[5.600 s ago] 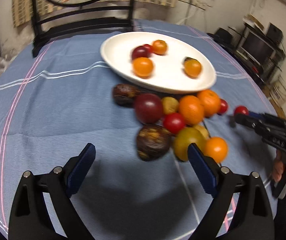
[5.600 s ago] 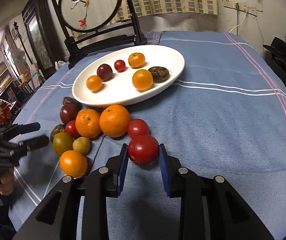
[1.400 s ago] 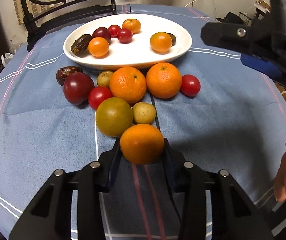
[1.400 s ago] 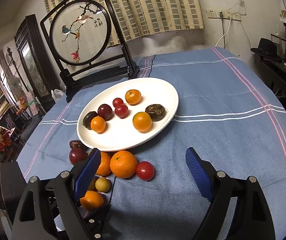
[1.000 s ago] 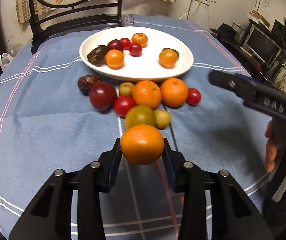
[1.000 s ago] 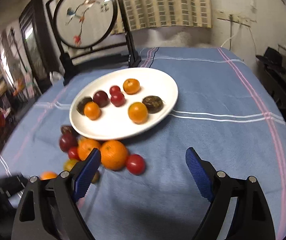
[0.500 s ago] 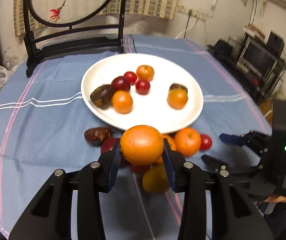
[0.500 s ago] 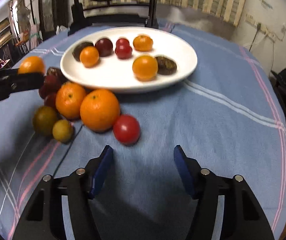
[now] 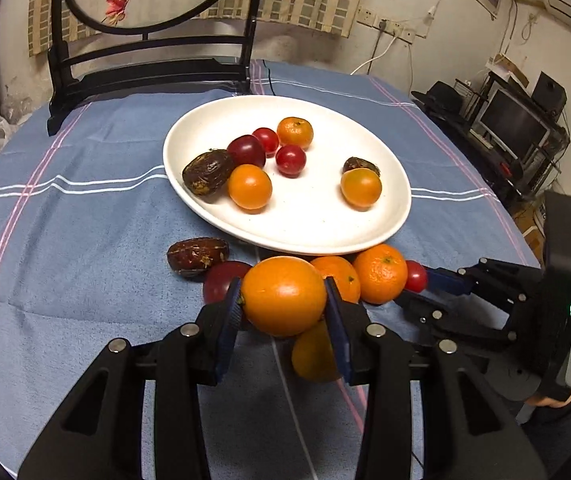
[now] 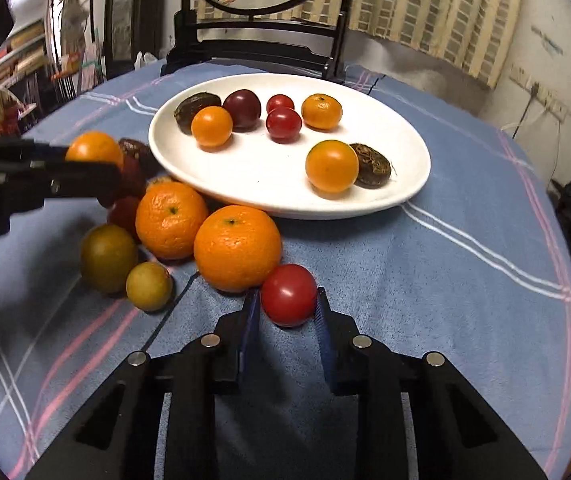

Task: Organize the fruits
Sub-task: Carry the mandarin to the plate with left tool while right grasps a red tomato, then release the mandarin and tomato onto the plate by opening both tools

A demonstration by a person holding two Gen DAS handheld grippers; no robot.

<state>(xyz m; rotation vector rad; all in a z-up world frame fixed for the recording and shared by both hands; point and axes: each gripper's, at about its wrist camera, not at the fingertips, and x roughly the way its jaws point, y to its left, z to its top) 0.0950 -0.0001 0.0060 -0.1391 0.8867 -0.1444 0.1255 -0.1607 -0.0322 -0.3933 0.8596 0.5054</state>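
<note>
I have two fruits in hand at once. My left hand-held gripper (image 9: 283, 306) holds an orange (image 9: 283, 295) clamped between its blue pads, lifted clear of the bench (image 9: 65, 264) and hanging just short of the near rim of the white plate (image 9: 365, 236). My right hand-held gripper (image 10: 287, 314) has just been closing, and its jaws now sit narrow on either side of a red tomato (image 10: 288, 294) that rests on the blue cloth, touching the large orange (image 10: 237, 248) beside it.

To do this well, I judge I should carry the left orange forward over the rim and set it down in the bare patch at the near middle of the plate, low enough that it does not roll into the small orange fruit (image 9: 249, 186) or the one beside the dark passion fruit (image 9: 359, 165). On the right, I want a straight lift upward so the tomato does not drag the large orange; the skin looks smooth and soft, so a light squeeze is enough.

Compared with the view a second and a half ago, the left orange sat on the cloth at the front of the pile and now hangs in the air near the plate. The right jaws stood wide and high above the bench with nothing between them; now they are down at the tomato.
</note>
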